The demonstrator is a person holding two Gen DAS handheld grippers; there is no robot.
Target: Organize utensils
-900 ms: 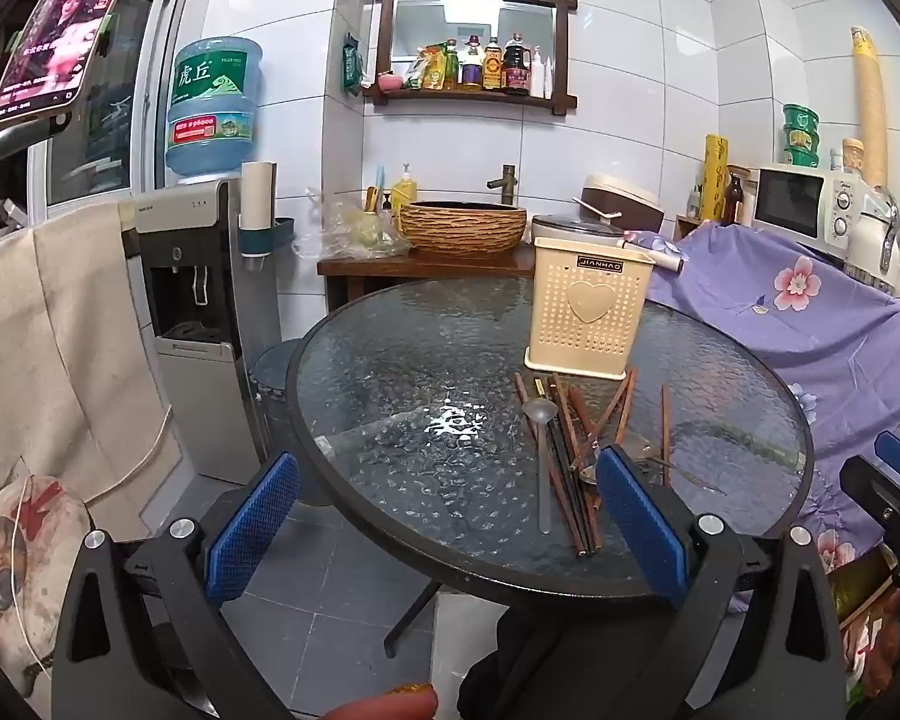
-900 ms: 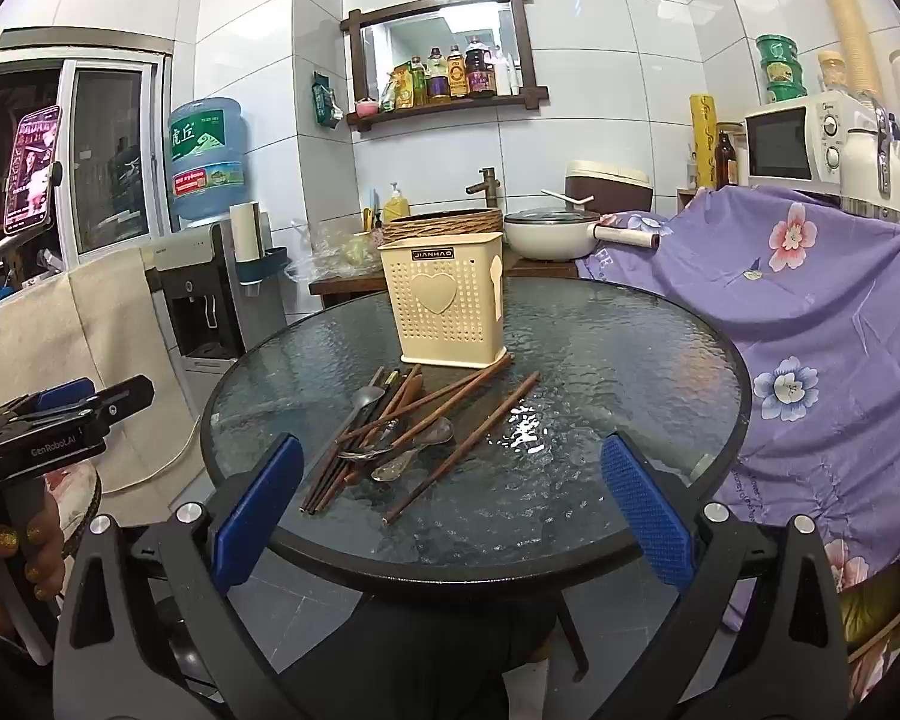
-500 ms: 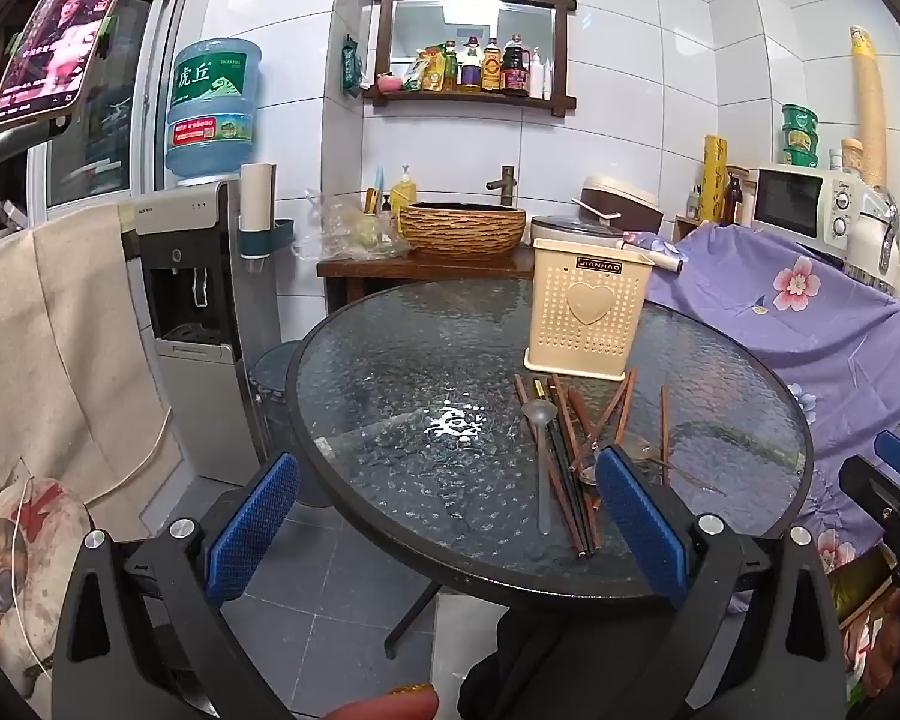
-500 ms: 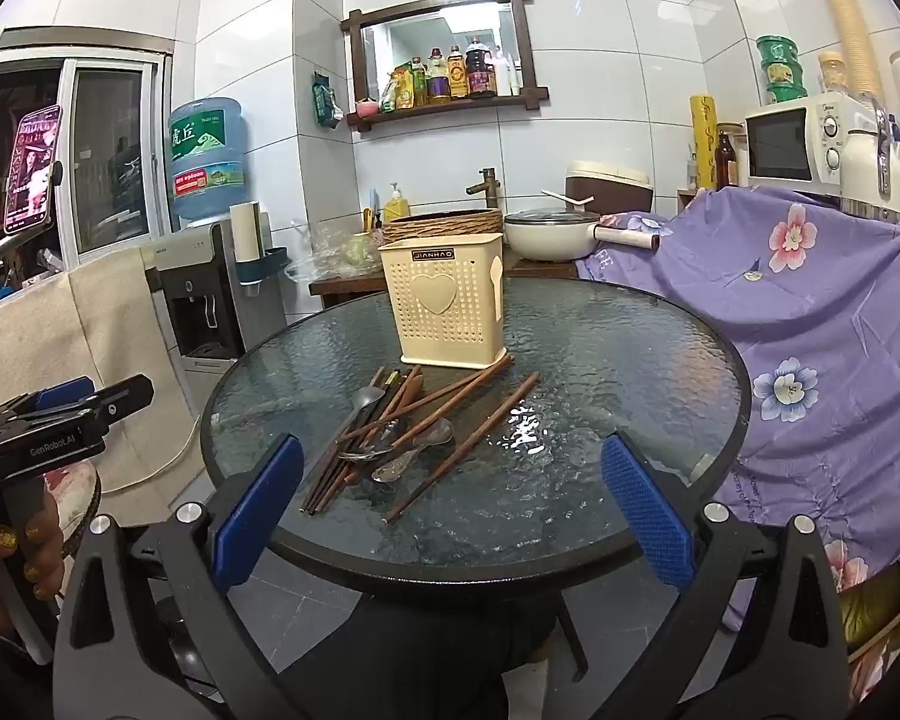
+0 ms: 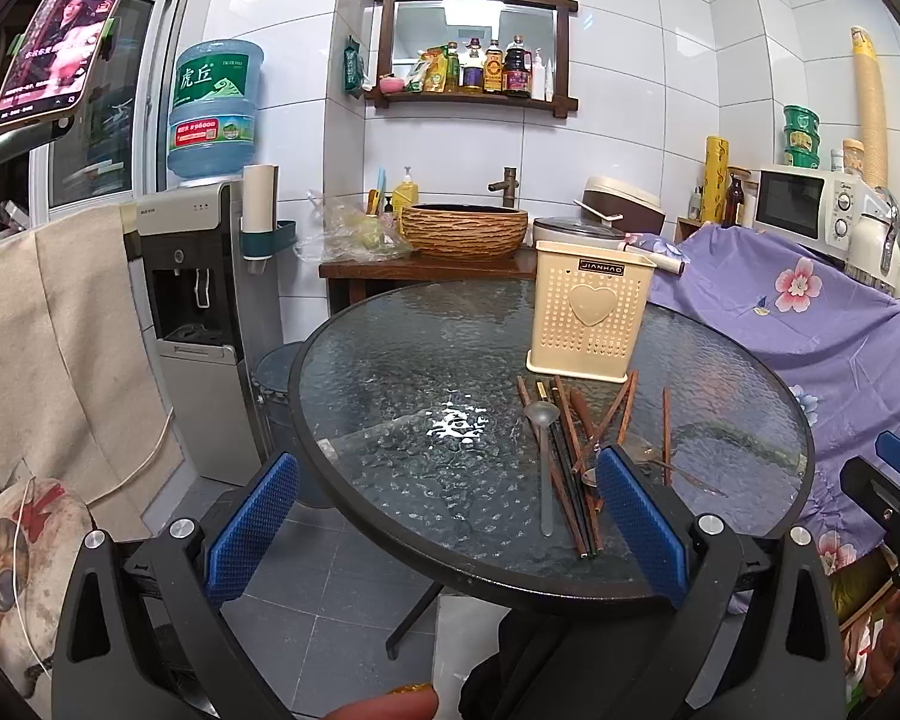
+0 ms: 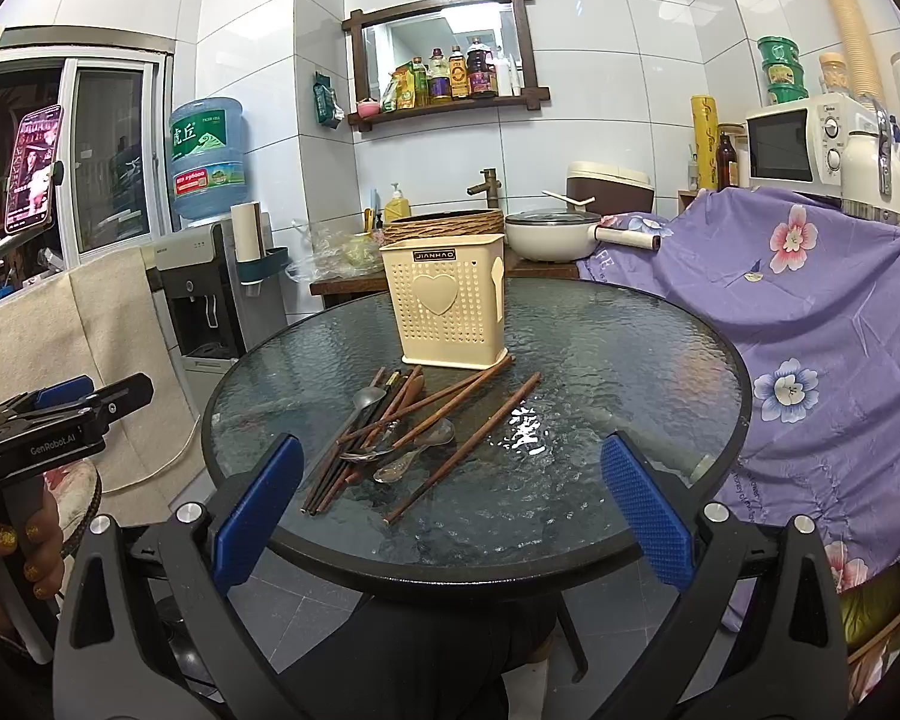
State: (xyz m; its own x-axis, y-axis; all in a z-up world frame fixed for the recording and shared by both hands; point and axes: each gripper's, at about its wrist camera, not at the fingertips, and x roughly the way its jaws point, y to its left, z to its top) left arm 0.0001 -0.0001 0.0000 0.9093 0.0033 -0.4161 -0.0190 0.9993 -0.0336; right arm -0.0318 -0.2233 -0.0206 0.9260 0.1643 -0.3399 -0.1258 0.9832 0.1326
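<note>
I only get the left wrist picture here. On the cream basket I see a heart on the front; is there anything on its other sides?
Observer: Yes. The right wrist view shows the cream basket from another angle, and a raised spoon shape sits on its right side wall.
Operator: That pot behind the basket is mostly hidden for me. What is it?
Observer: A white pot with a glass lid and a long cream handle pointing right.
Operator: Who holds the left gripper?
Observer: A hand with gold glitter nails grips its handle; the left gripper hangs off the glass table, away from the utensil pile.
</note>
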